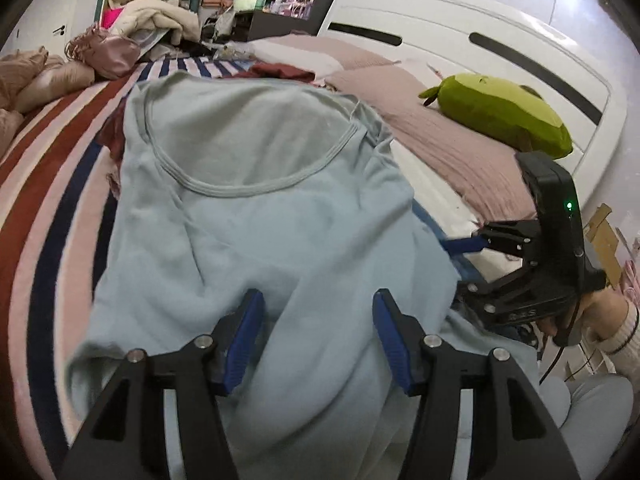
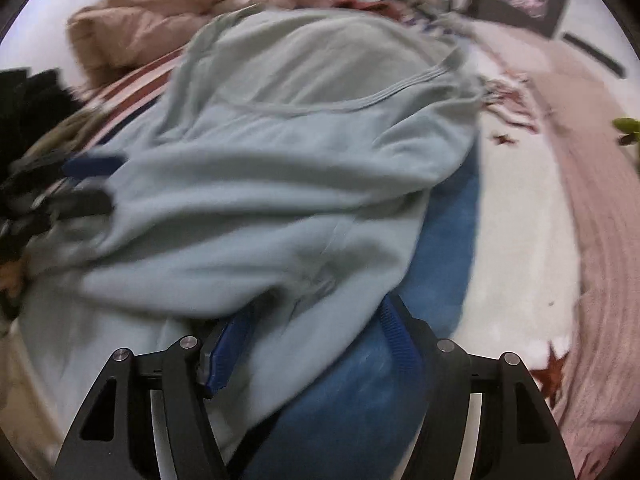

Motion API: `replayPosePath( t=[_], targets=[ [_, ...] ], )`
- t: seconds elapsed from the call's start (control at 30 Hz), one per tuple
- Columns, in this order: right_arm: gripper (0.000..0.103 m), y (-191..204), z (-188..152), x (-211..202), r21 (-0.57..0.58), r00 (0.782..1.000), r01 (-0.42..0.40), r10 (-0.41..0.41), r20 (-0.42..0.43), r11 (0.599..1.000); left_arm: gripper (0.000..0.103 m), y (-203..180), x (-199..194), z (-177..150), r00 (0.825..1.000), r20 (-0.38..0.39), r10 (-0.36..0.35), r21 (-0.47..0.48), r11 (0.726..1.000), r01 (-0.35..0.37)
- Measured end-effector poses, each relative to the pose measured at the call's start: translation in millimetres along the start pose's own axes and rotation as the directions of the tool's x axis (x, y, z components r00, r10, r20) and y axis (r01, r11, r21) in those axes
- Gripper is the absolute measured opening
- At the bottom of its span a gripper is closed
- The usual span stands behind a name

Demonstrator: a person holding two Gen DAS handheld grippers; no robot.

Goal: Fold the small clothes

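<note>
The pale blue top [image 1: 256,200] runs lengthwise away from both claws, neckline at its far end, its near hem between the spread left gripper [image 1: 318,340] and spread right gripper [image 2: 316,344].

The pale blue shirt [image 1: 256,208] is soft matt cloth; the fingers [image 1: 244,340] wear ribbed blue plastic.

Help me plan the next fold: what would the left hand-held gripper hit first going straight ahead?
Probably the light blue shirt: the left hand-held gripper points down at it, open, cloth filling the view ahead.
</note>
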State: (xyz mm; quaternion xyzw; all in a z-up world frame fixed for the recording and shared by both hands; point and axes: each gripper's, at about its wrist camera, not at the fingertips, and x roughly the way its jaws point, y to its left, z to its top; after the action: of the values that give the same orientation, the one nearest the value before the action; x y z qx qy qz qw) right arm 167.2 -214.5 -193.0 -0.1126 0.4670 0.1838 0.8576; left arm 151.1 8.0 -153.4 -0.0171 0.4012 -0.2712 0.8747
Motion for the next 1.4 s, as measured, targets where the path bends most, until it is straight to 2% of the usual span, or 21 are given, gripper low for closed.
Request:
replayPosePath(
  t=[0.1,0.13,0.17,0.23,0.4,0.5,0.57,0.63,0.7,0.77,0.8,0.83,0.87,1.0,1.2,1.3,1.4],
  targets=[
    [0.06,-7,4,2,0.086,0.994,0.096,-0.1,0.04,0.992,0.04,3,3,-1,1.0,-0.007,0.025,-0.016,1.0,-0.025],
    [0.056,-9,3,0,0.087,0.988,0.138,-0.143,0.051,0.987,0.03,4,3,-1,1.0,-0.006,0.026,-0.022,0.999,-0.026],
    [0.052,-9,3,-1,0.072,0.978,0.196,-0.2,0.06,0.978,0.016,5,4,-1,1.0,-0.006,0.023,-0.026,0.999,-0.024],
    [0.044,-11,3,-5,0.065,0.967,0.24,-0.245,0.076,0.969,0.002,6,4,-2,1.0,-0.002,0.026,-0.031,0.999,-0.026],
    [0.043,-21,2,-21,0.092,0.936,0.336,-0.344,0.08,0.937,0.0,2,-6,-1,0.999,0.046,0.011,-0.032,0.999,-0.01],
    [0.043,-34,-3,-26,0.112,0.932,0.349,-0.357,0.062,0.93,0.0,-1,-5,-1,0.998,0.045,0.037,-0.015,0.999,-0.036],
    [0.044,-40,-6,-24,0.118,0.934,0.35,-0.355,0.027,0.929,0.0,0,-1,-3,0.996,0.029,0.079,-0.007,0.997,-0.079],
    [0.05,-45,-10,-19,0.12,0.938,0.345,-0.346,-0.008,0.931,0.0,6,2,-5,0.994,0.011,0.113,-0.022,0.993,-0.112],
    [0.05,-46,-13,-20,0.126,0.951,0.31,-0.31,-0.02,0.942,0.0,11,2,-7,0.992,0.006,0.126,-0.036,0.991,-0.125],
    [0.05,-45,-10,-30,0.095,0.987,0.158,-0.16,0.018,0.983,0.003,13,0,-5,0.996,0.006,0.094,-0.04,0.995,-0.093],
    [0.053,-43,-8,-40,0.065,0.991,0.12,-0.124,0.047,0.991,0.01,13,-1,-4,0.998,0.008,0.064,-0.035,0.997,-0.064],
    [0.056,-42,-5,-49,0.046,0.992,0.108,-0.111,0.068,0.993,0.03,13,-3,-3,0.999,0.011,0.041,-0.032,0.999,-0.041],
    [0.058,-43,-2,-56,0.041,0.994,0.083,-0.086,0.074,0.996,0.041,12,-6,-2,0.999,0.02,0.029,-0.029,0.999,-0.028],
    [0.062,-57,7,-72,0.104,0.994,-0.052,0.042,0.099,0.993,0.042,8,-23,-7,0.999,0.043,0.005,-0.019,1.0,-0.004],
    [0.062,-49,13,-66,0.119,0.99,-0.094,0.08,0.118,0.988,0.046,12,-70,-39,0.996,0.078,0.052,-0.015,0.999,-0.051],
    [0.062,-29,13,-64,0.082,0.989,-0.094,0.084,0.12,0.992,0.046,13,-89,-66,0.995,0.026,0.093,0.007,0.996,-0.093],
    [0.062,-19,13,-63,0.069,0.984,-0.12,0.11,0.138,0.99,0.046,18,-103,-89,0.994,-0.011,0.105,-0.03,0.994,-0.105]
  ],
)
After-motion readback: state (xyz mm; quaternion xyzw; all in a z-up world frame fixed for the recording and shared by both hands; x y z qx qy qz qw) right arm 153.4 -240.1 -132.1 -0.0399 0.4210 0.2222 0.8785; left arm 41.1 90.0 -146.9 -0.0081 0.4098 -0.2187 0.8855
